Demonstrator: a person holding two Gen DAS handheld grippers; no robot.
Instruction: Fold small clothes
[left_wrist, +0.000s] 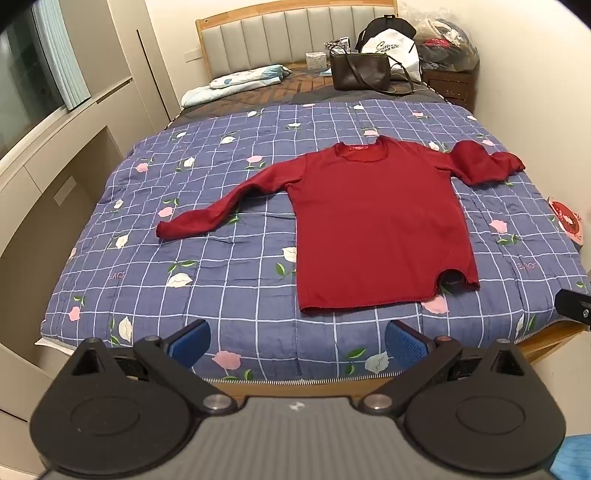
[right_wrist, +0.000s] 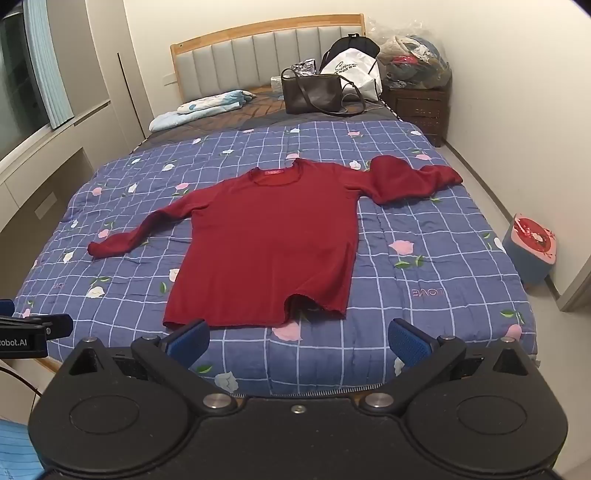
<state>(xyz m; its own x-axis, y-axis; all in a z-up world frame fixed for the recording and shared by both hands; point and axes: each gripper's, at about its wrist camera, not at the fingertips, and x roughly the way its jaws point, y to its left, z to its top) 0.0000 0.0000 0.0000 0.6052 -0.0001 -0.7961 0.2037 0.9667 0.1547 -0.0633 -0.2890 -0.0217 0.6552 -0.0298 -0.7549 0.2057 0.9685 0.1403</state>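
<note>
A dark red long-sleeved top lies flat, front up, on the blue checked quilt, collar toward the headboard. Its left sleeve stretches out toward the left edge; its right sleeve is bunched and folded back on itself. The hem's right corner is turned up. My left gripper hovers open above the foot of the bed, short of the hem, with nothing between its blue pads. My right gripper is likewise open and empty, with the hem just beyond its left fingertip.
A dark handbag, a white bag and a folded light blanket lie near the headboard. A nightstand piled with bagged clothes stands at the back right. A small stool sits on the floor at the right.
</note>
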